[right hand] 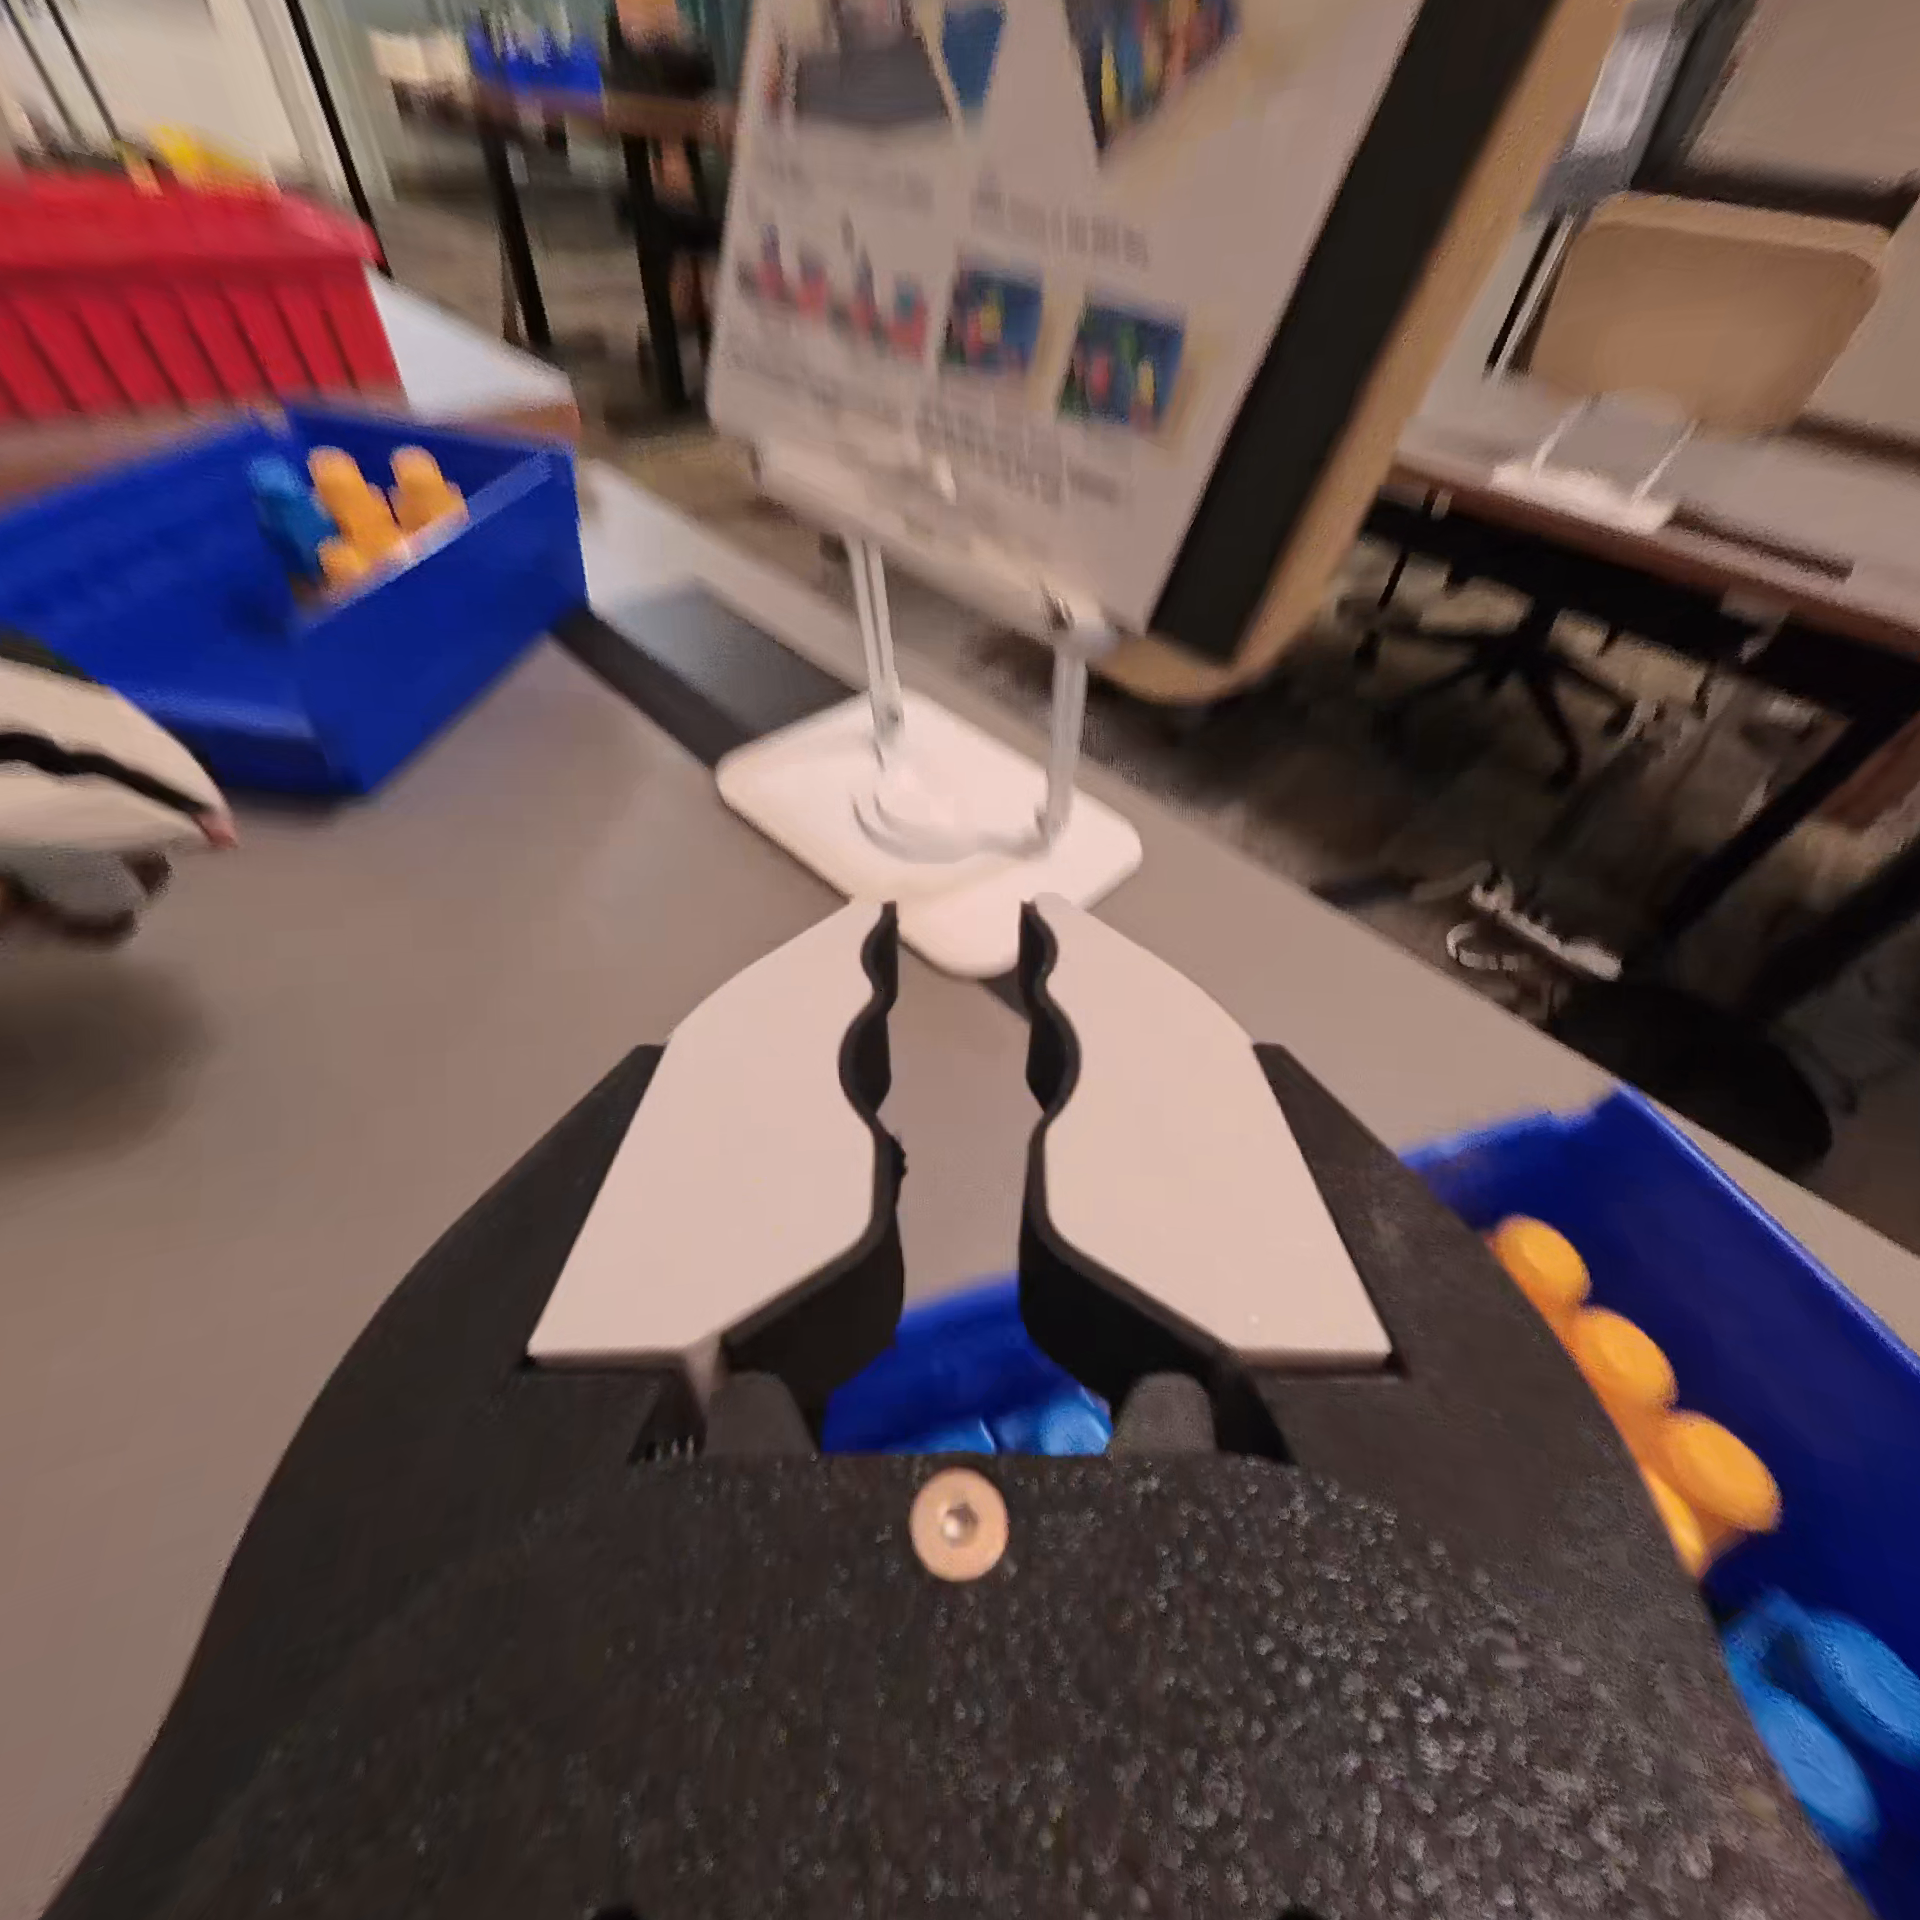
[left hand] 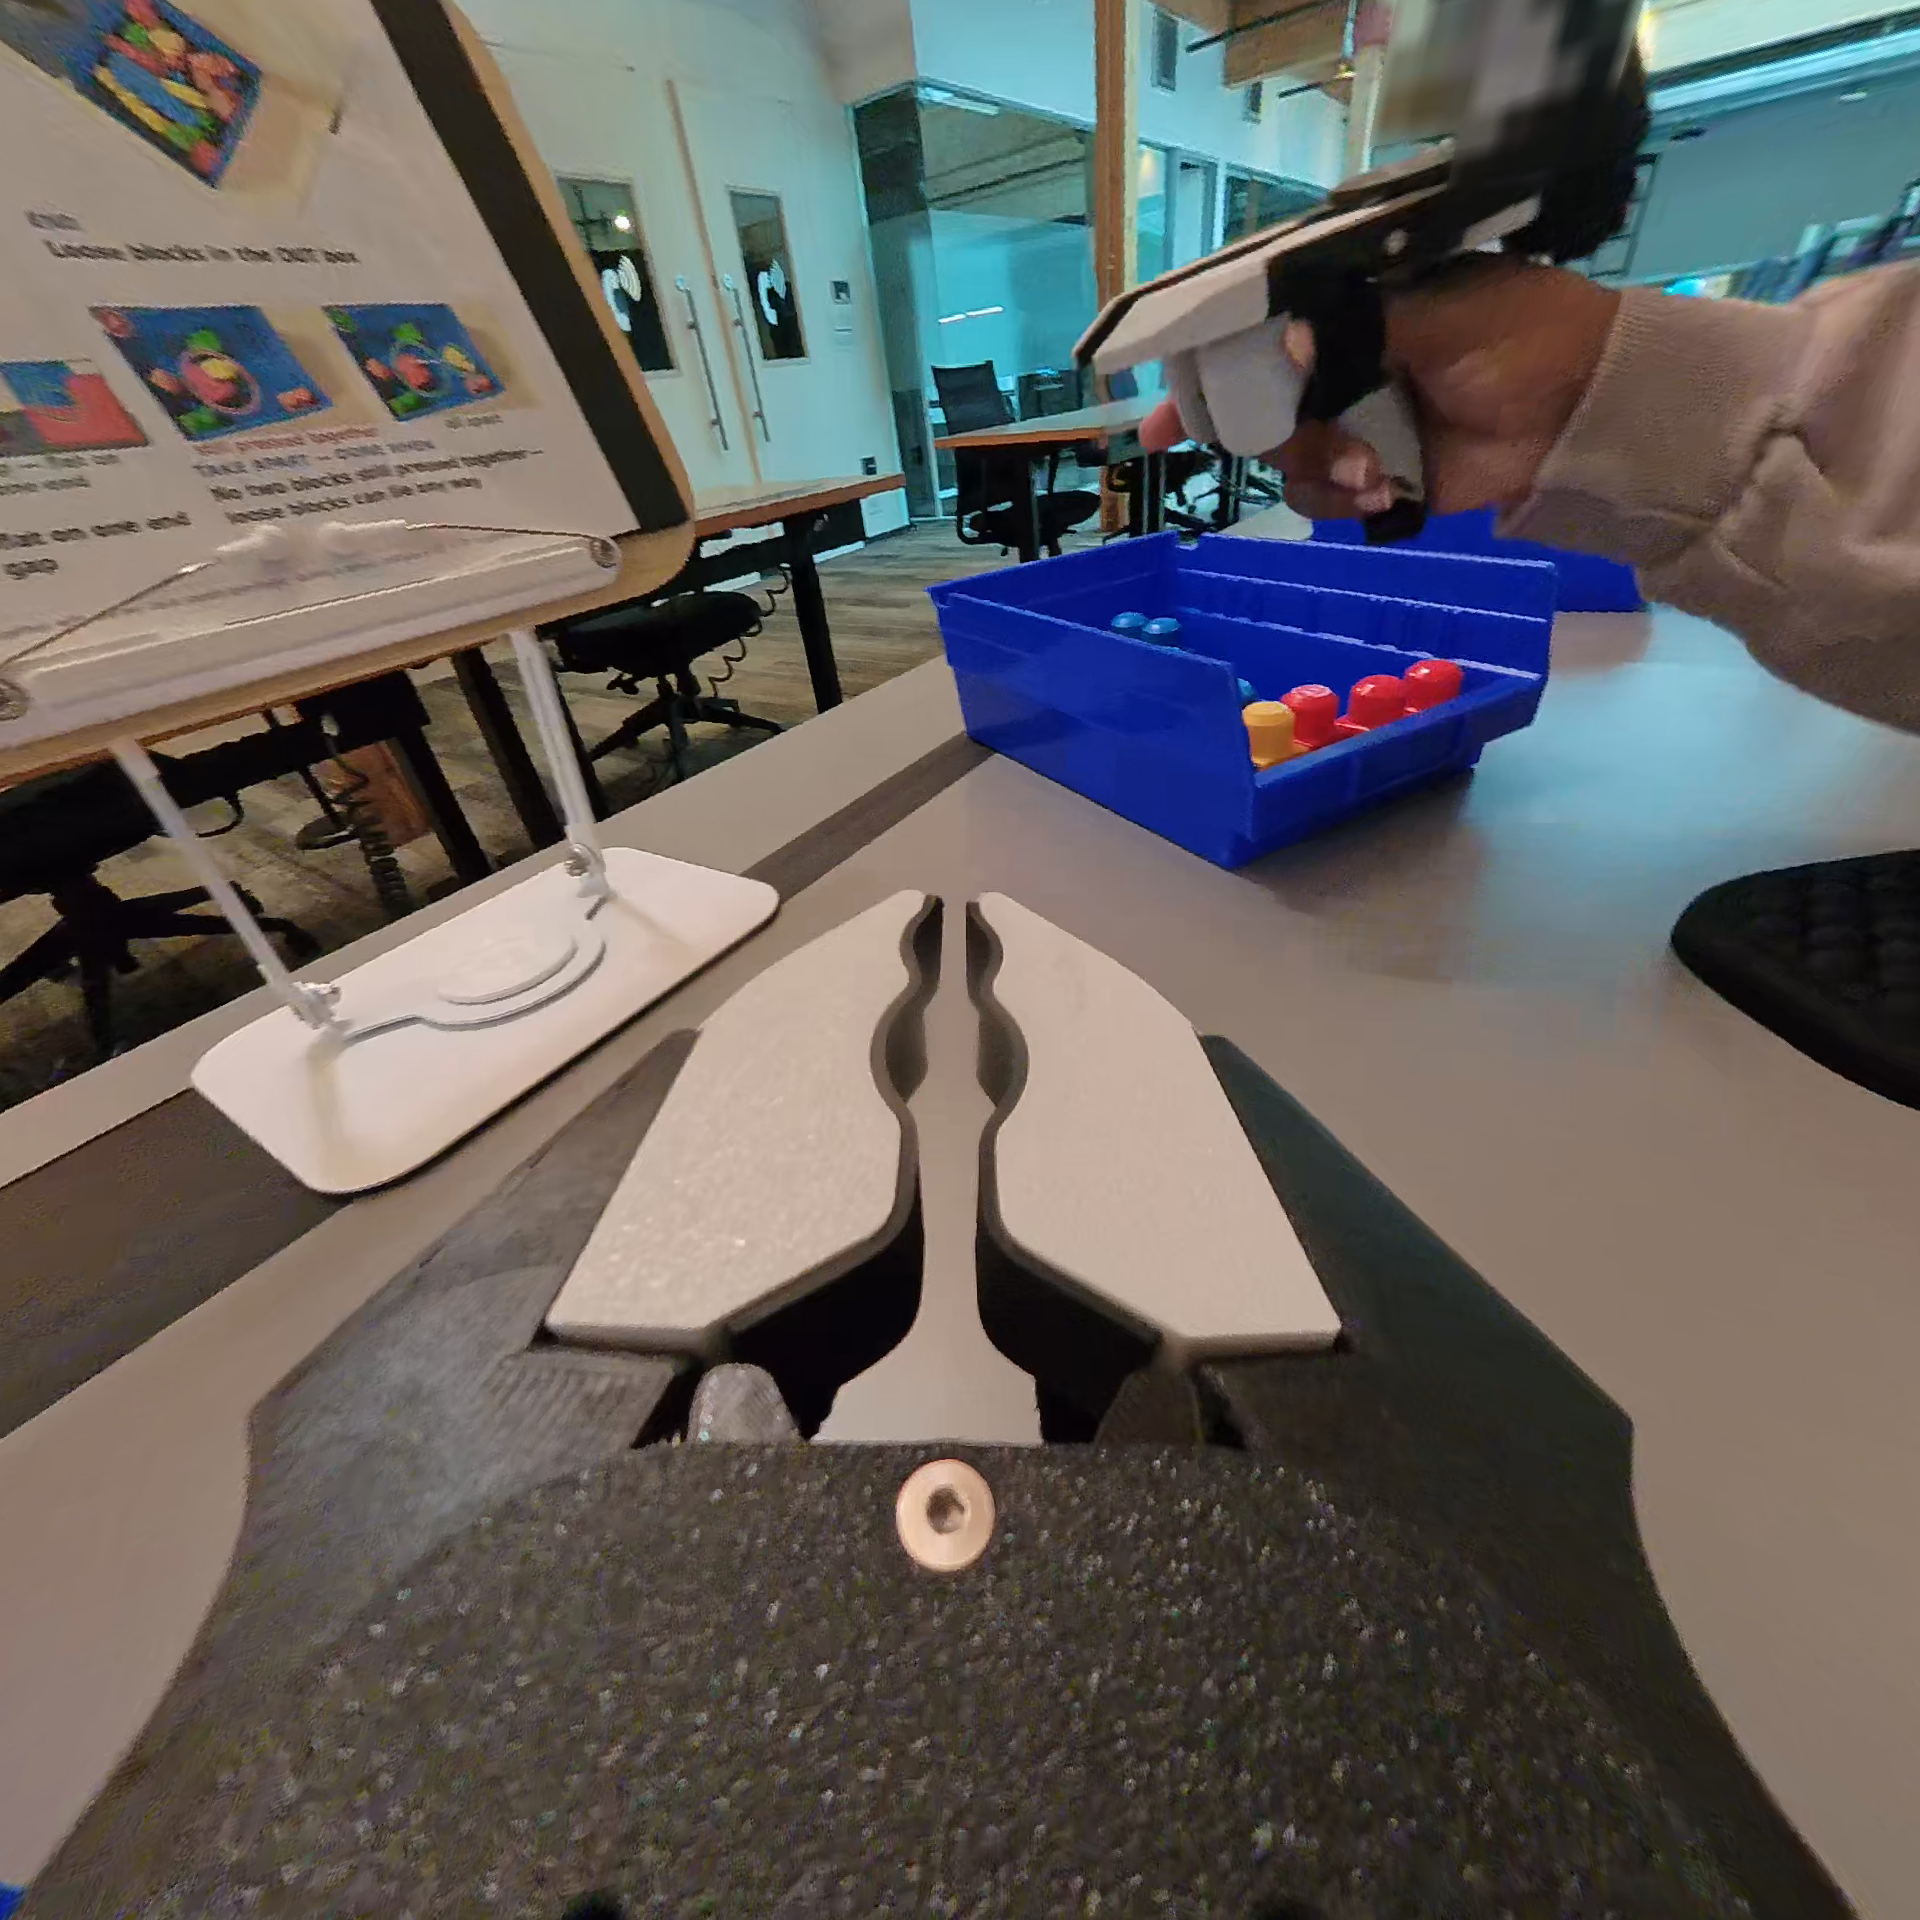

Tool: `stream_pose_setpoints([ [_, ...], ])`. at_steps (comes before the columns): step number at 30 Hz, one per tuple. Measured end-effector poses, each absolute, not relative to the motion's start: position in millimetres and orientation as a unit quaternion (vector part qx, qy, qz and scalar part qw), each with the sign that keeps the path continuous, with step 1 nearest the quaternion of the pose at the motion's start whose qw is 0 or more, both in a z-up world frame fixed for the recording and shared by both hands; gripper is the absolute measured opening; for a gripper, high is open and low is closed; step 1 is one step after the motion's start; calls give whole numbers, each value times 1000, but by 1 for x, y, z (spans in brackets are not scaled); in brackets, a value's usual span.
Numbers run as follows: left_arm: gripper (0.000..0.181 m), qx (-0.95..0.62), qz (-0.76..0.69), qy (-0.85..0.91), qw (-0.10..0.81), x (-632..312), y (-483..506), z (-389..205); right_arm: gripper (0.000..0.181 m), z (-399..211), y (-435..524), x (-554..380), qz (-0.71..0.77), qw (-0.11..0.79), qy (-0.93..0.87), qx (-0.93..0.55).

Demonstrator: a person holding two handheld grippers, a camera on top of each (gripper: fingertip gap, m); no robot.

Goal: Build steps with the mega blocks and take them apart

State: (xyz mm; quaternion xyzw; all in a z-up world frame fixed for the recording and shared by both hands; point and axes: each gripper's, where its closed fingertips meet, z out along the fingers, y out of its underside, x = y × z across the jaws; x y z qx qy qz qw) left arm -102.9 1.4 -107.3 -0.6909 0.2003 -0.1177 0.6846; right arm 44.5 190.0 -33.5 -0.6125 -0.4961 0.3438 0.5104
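Both claws are empty. Left gripper hangs low over the grey table with its fingertips nearly pressed together, only a thin slit between them and nothing in it. Right gripper has its fingers parted by a narrow gap, also holding nothing; its view is smeared by motion, and it sits above a blue bin at the near right, where orange blocks and blue blocks lie loose.

In the left wrist view that same right gripper, held by a hand, hovers over the far side of a second blue bin. Inside that bin, near its right front corner, stand red blocks, a yellow block and, farther back, blue studs.

A white stand holding an instruction sheet sits at the table's far left edge, and a red bin shows beyond it in the right view.

No stepped stack appears on the table. As far as these views show, all the blocks lie in bins, so either building has not begun or the dismantling is finished; I cannot tell which.
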Motion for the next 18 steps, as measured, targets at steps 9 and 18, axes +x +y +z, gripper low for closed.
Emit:
stream_pose_setpoints([
  [9, 4, -683, -87, 137, 712, -135, 4, -101, 0, -58, 129, -13, 423, 578, -376, -588],
  [18, 0, -692, -16, -2, 721, -220, -10, -77, 0, -87, 118, -26, 410, 565, -405, -591],
])
